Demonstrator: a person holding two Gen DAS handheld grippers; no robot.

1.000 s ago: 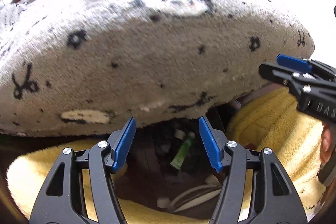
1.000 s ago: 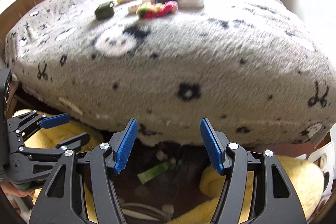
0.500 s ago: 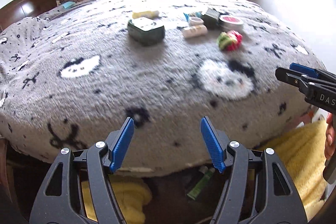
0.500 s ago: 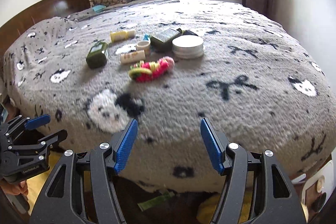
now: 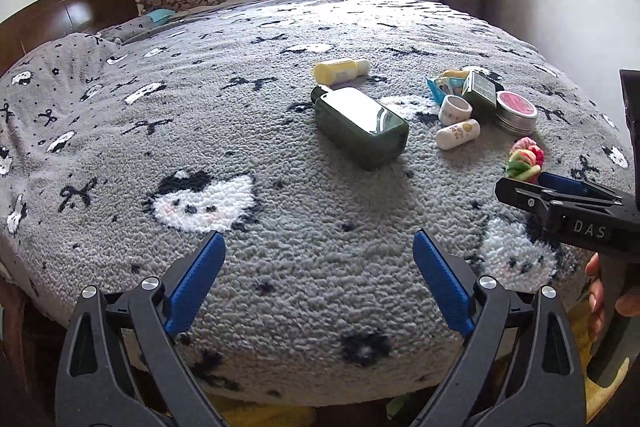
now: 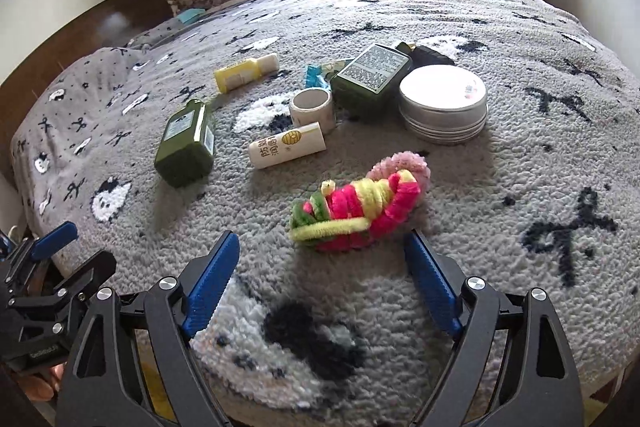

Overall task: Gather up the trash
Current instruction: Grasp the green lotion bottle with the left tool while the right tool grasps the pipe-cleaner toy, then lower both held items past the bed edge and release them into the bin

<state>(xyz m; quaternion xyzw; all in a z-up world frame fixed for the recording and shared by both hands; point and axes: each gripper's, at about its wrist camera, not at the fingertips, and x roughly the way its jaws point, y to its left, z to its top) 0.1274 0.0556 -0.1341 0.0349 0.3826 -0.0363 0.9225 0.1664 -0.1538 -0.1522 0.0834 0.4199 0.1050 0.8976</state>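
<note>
The pipe-cleaner bundle (image 6: 358, 213), pink, yellow and green, lies on the bed blanket (image 6: 500, 187), just ahead of the right tongs (image 6: 322, 281), which gape wide and empty. Half a second ago it lay farther off. Beyond it sit a round tin (image 6: 444, 103), a white tube (image 6: 286, 145) and a green bottle (image 6: 186, 143). The left tongs (image 5: 318, 279), equally wide and empty, have risen, showing more of the bed.
</note>
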